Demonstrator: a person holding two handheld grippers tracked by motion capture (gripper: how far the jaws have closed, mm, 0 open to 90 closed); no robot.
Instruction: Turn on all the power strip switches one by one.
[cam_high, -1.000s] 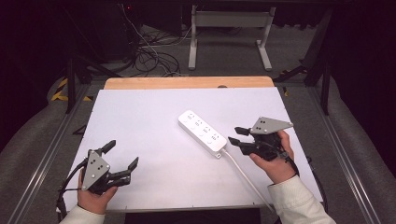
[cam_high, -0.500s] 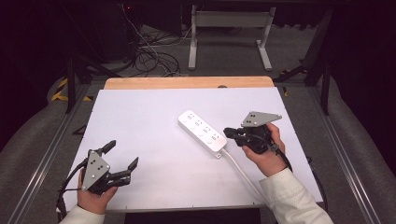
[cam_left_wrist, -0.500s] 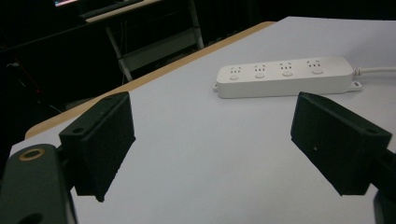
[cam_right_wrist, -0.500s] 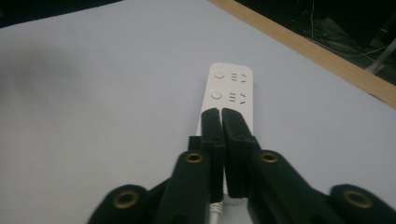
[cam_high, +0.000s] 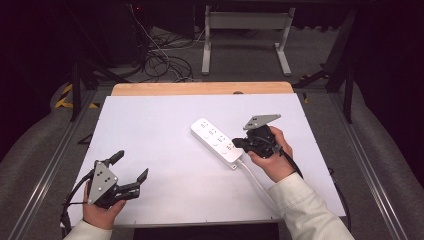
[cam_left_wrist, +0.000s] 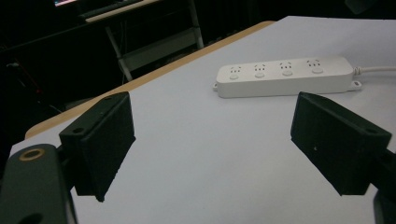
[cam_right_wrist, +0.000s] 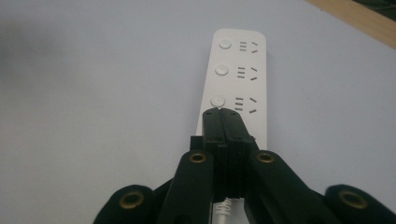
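White power strip (cam_high: 216, 142) lies diagonal at table (cam_high: 150, 120) centre-right, cord (cam_high: 257, 181) trailing off the near edge. Right claw (cam_high: 236, 143) pinched fully together on nothing, tips over the strip's near end by the fourth socket; whether they touch it is unclear. Left claw (cam_high: 131, 167) spread wide, empty, near-left corner by the near edge. Bare table between the claws and on the far-left side.

A large white sheet (cam_high: 165, 150) covers the table, and a light wooden edge strip (cam_high: 200, 88) shows along its far side. Behind the table stands a grey metal frame with two legs (cam_high: 245, 35). A bundle of dark cables (cam_high: 165, 60) lies on the grey floor beside it.
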